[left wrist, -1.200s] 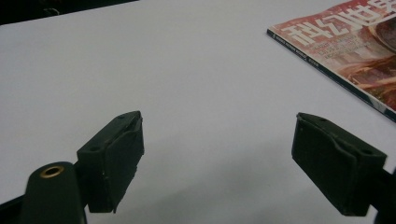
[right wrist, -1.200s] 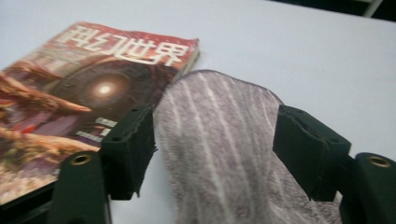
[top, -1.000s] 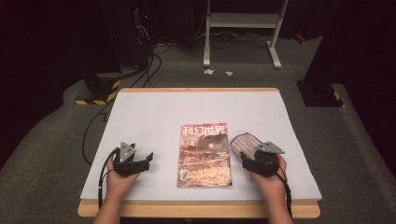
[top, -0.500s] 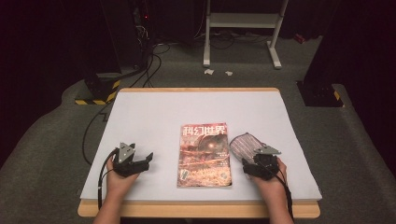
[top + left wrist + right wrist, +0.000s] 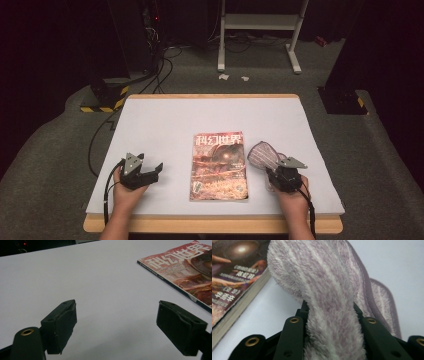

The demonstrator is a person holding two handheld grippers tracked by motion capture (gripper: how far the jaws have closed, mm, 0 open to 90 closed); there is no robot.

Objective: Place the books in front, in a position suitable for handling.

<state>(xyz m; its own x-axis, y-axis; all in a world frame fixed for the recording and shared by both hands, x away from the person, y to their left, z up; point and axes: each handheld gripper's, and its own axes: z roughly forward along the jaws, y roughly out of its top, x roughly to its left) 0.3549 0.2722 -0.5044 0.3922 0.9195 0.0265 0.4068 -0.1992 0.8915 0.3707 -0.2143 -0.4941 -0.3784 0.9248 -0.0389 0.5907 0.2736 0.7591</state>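
Right tongs (image 5: 274, 171) clamped on a fuzzy purple-and-white striped cloth (image 5: 263, 155); left tongs (image 5: 156, 169) open and empty.

The right tongs have just been closing, and the right gripper view shows the cloth (image 5: 329, 302) pinched between both jaws, its plush pile bulging up and forward past them. The cloth lies on the white table (image 5: 210, 115), just beside the right edge of the magazine (image 5: 219, 166) at the table's near centre; whether the two touch cannot be told. The left tongs (image 5: 117, 332) rest at the near left of the table, jaws set wide apart with bare table surface between them and the magazine (image 5: 185, 267) off to one side.
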